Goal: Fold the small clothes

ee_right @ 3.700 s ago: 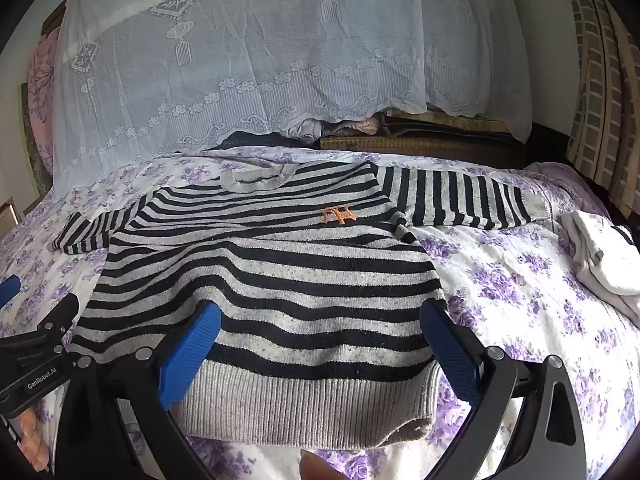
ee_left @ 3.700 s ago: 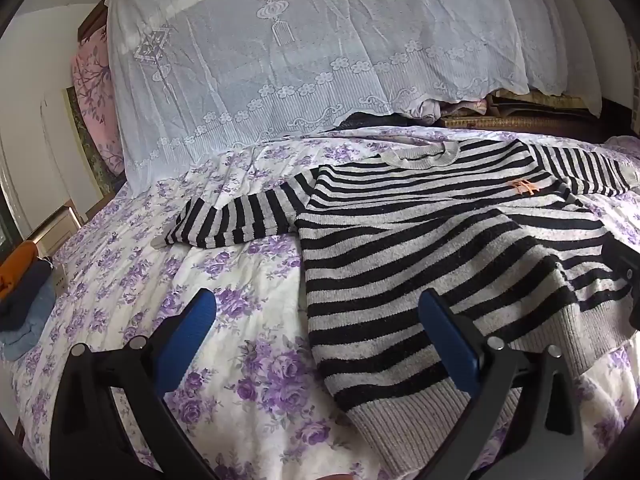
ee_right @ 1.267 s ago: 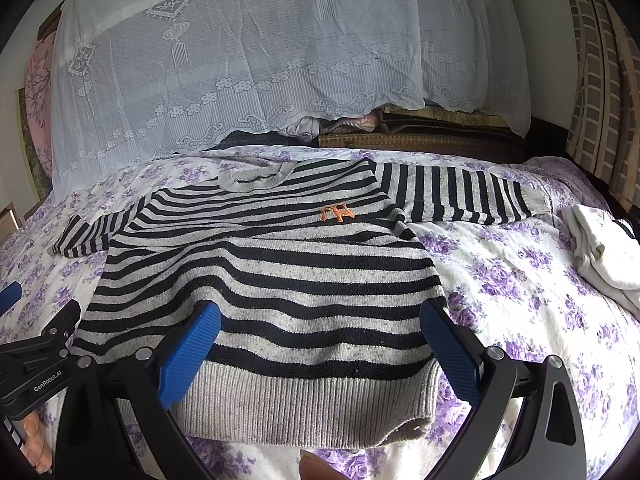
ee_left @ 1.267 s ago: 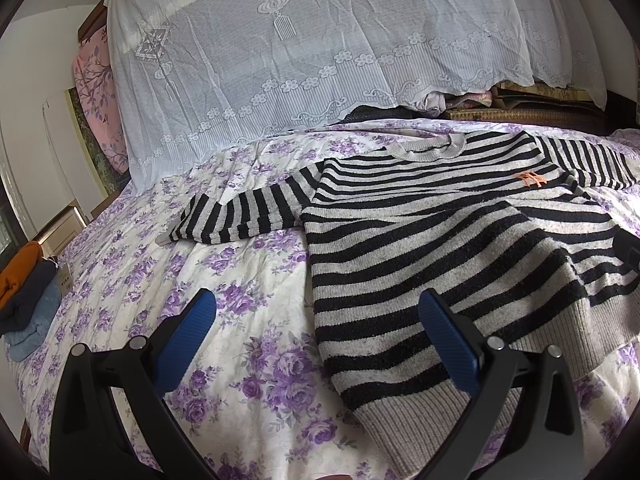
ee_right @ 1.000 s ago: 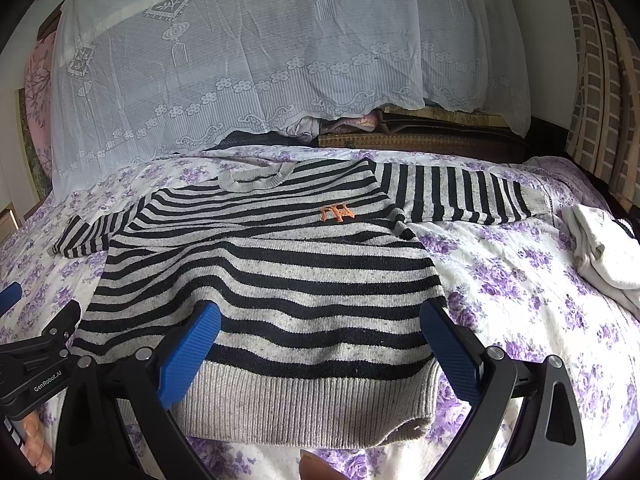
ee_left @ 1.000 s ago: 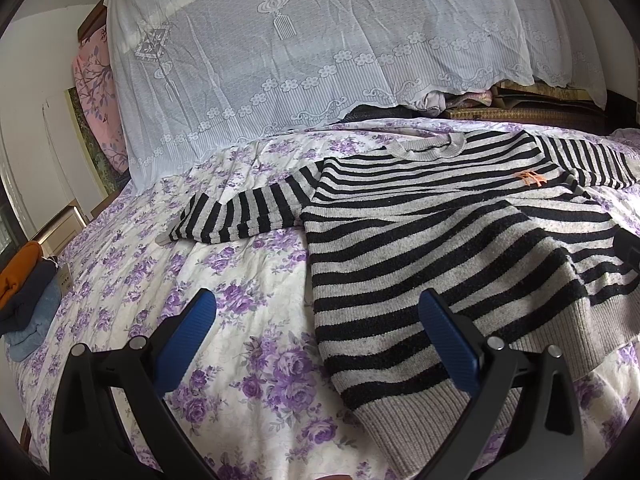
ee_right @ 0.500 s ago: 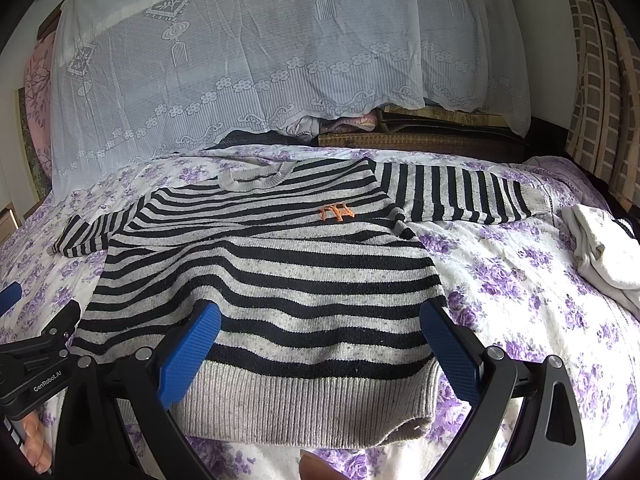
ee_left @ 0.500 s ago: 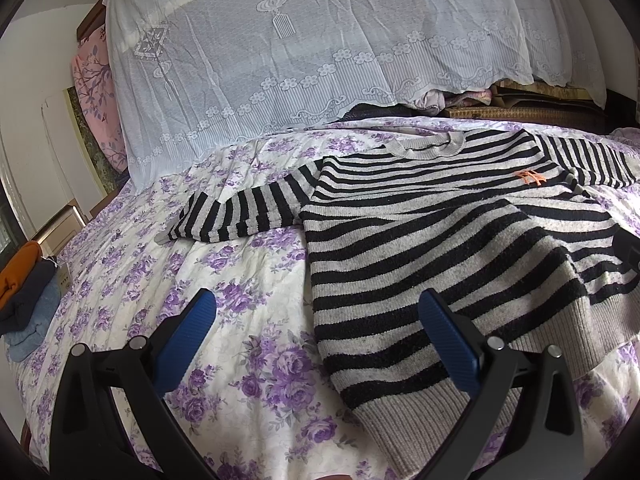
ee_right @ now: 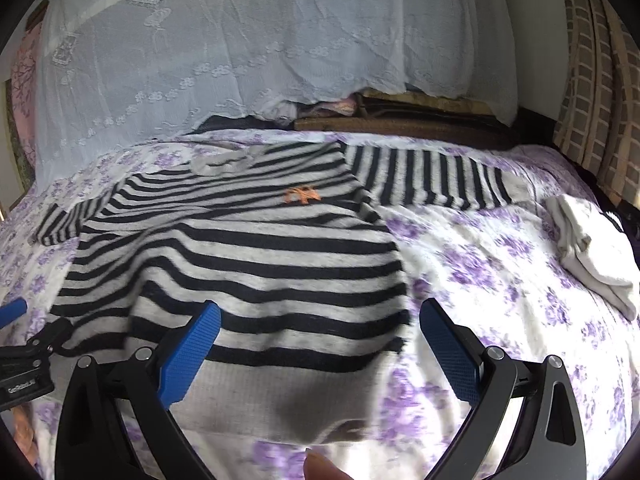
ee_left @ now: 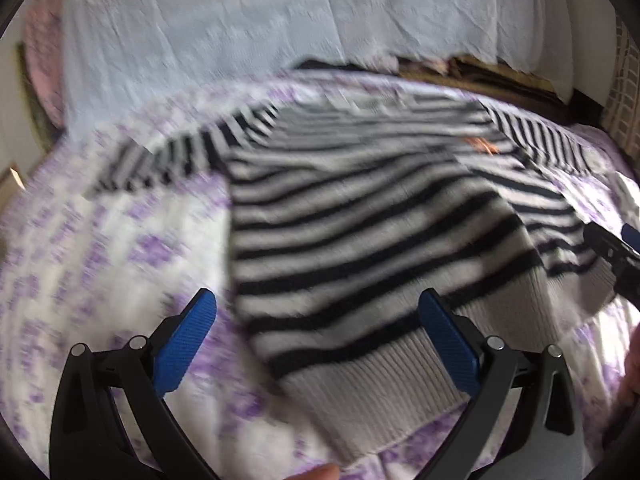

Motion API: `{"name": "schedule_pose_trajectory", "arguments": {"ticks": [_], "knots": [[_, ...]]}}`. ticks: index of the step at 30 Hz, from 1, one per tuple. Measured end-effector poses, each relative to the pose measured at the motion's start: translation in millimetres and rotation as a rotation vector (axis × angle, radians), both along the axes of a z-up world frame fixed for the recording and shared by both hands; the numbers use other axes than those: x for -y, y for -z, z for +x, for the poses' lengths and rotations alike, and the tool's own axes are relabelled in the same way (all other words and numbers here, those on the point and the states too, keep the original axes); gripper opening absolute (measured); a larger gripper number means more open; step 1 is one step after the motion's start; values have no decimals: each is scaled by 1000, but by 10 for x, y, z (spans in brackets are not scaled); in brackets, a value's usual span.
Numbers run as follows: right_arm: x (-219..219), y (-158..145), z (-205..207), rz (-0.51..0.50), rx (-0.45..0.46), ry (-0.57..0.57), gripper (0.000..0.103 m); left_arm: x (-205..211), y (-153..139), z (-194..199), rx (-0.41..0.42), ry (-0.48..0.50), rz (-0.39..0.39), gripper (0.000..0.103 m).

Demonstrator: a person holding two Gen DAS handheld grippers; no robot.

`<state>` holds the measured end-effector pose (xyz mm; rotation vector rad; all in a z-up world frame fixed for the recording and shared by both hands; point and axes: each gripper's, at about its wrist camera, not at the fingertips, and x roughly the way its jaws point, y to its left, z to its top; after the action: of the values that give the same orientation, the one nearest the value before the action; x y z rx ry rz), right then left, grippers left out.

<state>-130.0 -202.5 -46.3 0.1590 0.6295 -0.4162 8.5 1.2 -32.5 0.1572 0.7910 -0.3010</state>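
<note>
A black-and-grey striped sweater [ee_left: 360,208] with a small orange logo lies flat on the flowered bedspread, sleeves spread out; it also shows in the right wrist view [ee_right: 260,248]. My left gripper [ee_left: 316,328] is open, low over the sweater's lower left hem corner. My right gripper [ee_right: 318,336] is open, low over the lower right hem corner. Neither holds cloth. The left wrist view is blurred by motion. The left gripper's body shows at the left edge of the right wrist view [ee_right: 24,360].
A white lace cover [ee_right: 260,40] drapes over piled bedding at the head of the bed. A white garment [ee_right: 592,248] lies on the bedspread [ee_right: 500,280] to the right. A checked curtain [ee_right: 600,80] hangs at the far right.
Both grippers have moved forward and down toward the sweater's hem. The left gripper swung right, blurring its view. Both stay open.
</note>
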Motion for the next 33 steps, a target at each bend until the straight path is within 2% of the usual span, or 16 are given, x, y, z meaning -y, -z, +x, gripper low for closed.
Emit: {"name": "schedule_pose_trajectory", "arguments": {"ticks": [5, 7, 8, 10, 12, 16, 17, 20, 22, 24, 26, 27, 29, 30, 32, 33], "knots": [[322, 203, -122, 130, -43, 4, 100, 5, 139, 54, -114, 53, -74, 99], [380, 342, -133, 190, -91, -27, 100, -10, 199, 98, -173, 76, -103, 99], [428, 459, -125, 253, -134, -57, 100, -35, 248, 105, -196, 75, -109, 99], [462, 494, -193, 281, -105, -88, 100, -104, 303, 150, -235, 64, -130, 99], [514, 482, -288, 341, -59, -104, 100, -215, 372, 190, -289, 72, -195, 99], [673, 482, -536, 494, 48, -166, 100, -348, 351, 153, -309, 148, -258, 99], [723, 486, -543, 520, 53, -172, 100, -393, 330, 146, -326, 157, -287, 99], [727, 434, -498, 549, 18, -201, 100, -574, 301, 173, -407, 167, -457, 98], [650, 400, -437, 560, -4, -256, 100, -590, 284, 182, -453, 193, -514, 98], [630, 376, -366, 586, -17, -283, 100, -492, 301, 184, -496, 227, -526, 98], [634, 373, -269, 630, -23, -295, 100, -367, 307, 161, -493, 247, -485, 98], [650, 381, -235, 651, -24, -292, 96, -284, 301, 138, -472, 260, -446, 97], [724, 421, -128, 676, -29, -281, 86, -215, 304, 139, -446, 260, -408, 71], [739, 438, -129, 682, -29, -272, 76, -190, 318, 152, -447, 256, -381, 42], [809, 479, -112, 687, -38, -251, 53, -240, 339, 204, -458, 239, -395, 33], [853, 515, -98, 702, -43, -247, 30, -265, 344, 228, -464, 232, -405, 25]]}}
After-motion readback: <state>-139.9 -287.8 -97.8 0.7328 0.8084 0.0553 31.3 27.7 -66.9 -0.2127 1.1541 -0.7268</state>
